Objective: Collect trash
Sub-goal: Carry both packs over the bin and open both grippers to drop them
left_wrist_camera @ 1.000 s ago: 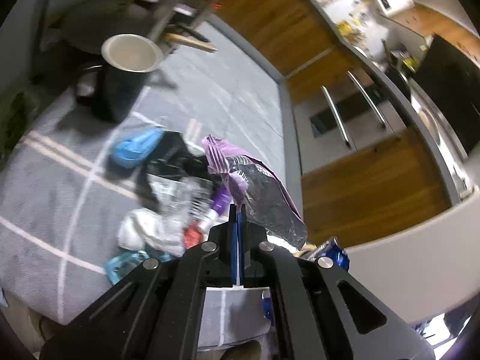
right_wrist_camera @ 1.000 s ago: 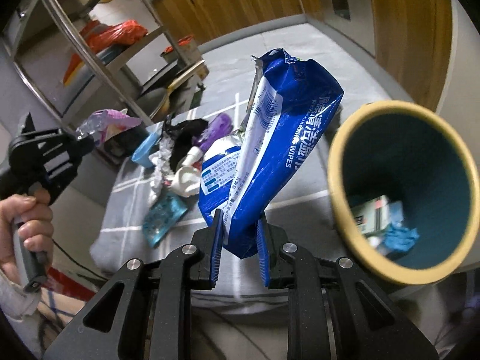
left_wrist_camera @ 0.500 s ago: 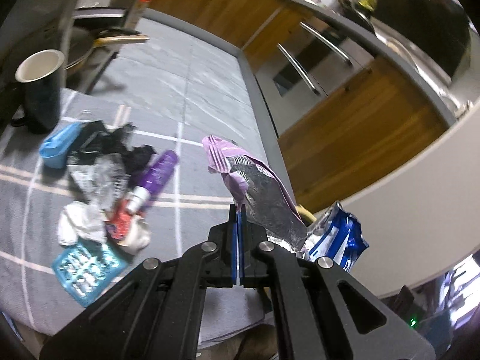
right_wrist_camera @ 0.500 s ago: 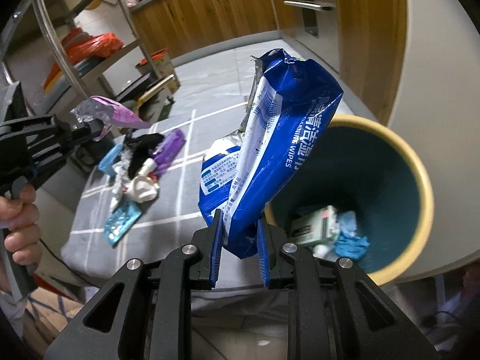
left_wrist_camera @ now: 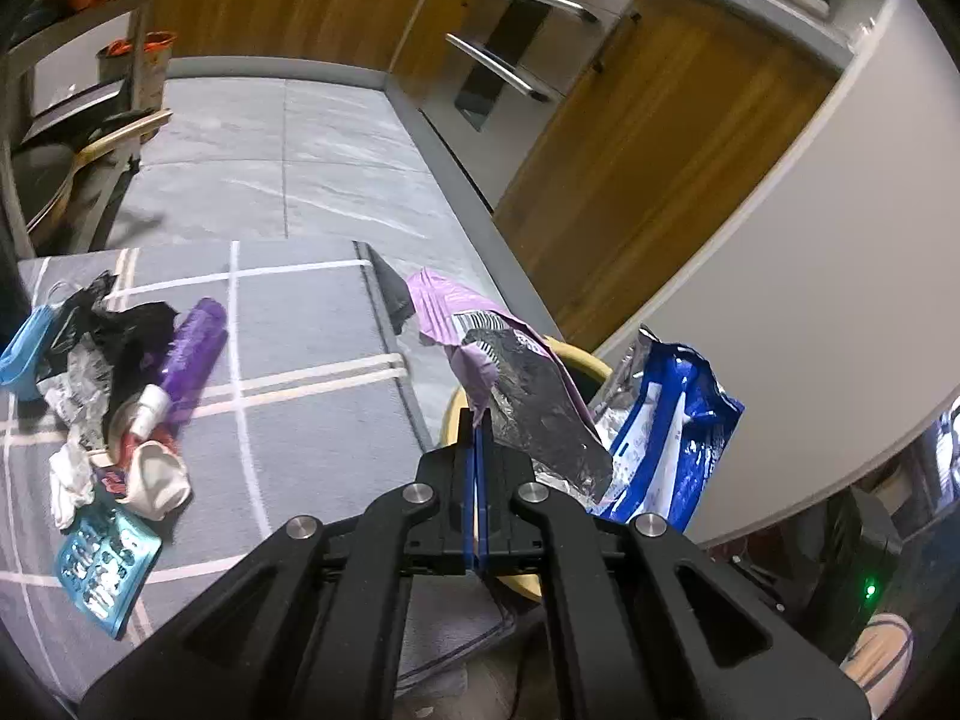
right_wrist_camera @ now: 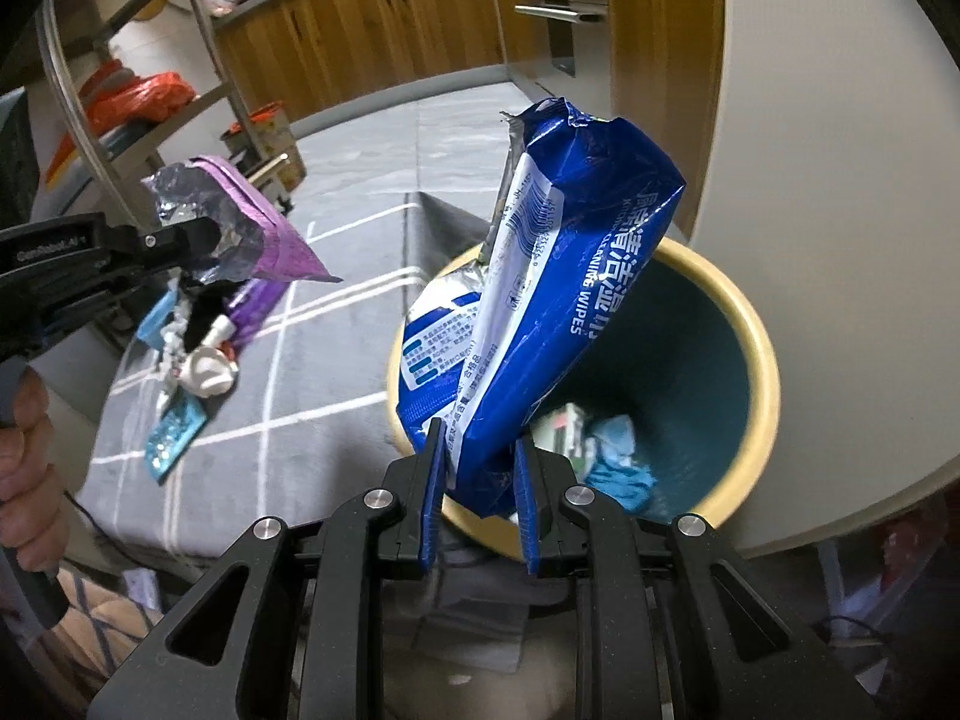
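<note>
Left gripper point(left_wrist_camera: 478, 420) fingers pinched flat on purple foil wrapper point(left_wrist_camera: 516, 372) beside trash bin point(right_wrist_camera: 753, 324), right gripper point(right_wrist_camera: 478, 438) fingers narrow, clamping blue wipes pack point(right_wrist_camera: 558, 276) above the bin's opening.

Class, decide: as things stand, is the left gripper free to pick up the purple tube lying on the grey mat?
Probably not yet: the left gripper is shut on a purple foil wrapper. The purple tube itself lies uncovered.

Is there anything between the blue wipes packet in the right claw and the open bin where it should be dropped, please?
Nothing visible blocks it. The blue wipes packet, clamped in the right claw, hangs directly over the bin, whose mouth is open. The purple wrapper in the left claw sits off to the side.
</note>
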`<control>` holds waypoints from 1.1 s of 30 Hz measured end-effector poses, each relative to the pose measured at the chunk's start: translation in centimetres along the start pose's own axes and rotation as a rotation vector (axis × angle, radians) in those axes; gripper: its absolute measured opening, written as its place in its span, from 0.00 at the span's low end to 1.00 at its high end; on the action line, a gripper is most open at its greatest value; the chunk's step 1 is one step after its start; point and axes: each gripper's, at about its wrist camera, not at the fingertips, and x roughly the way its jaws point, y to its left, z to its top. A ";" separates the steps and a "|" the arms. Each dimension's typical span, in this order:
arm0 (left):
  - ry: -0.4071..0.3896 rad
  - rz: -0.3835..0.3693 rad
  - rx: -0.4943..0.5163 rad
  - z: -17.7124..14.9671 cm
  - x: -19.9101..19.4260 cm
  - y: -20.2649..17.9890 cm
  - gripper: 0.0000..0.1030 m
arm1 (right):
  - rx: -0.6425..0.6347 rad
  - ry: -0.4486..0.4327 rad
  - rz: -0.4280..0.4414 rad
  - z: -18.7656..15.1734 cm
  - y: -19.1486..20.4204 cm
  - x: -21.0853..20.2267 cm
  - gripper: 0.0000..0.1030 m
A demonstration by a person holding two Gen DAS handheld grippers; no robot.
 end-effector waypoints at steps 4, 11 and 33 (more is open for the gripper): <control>0.033 0.002 0.052 -0.5 1.4 -1.6 0.00 | 0.019 0.020 -0.020 -0.4 -1.3 0.5 0.22; 0.109 -0.004 0.124 -1.5 4.4 -3.8 0.00 | 0.044 0.066 -0.024 -0.8 -2.7 1.6 0.22; 0.279 -0.063 0.111 -2.6 10.2 -5.0 0.11 | 0.116 0.126 -0.035 -1.5 -4.7 3.0 0.27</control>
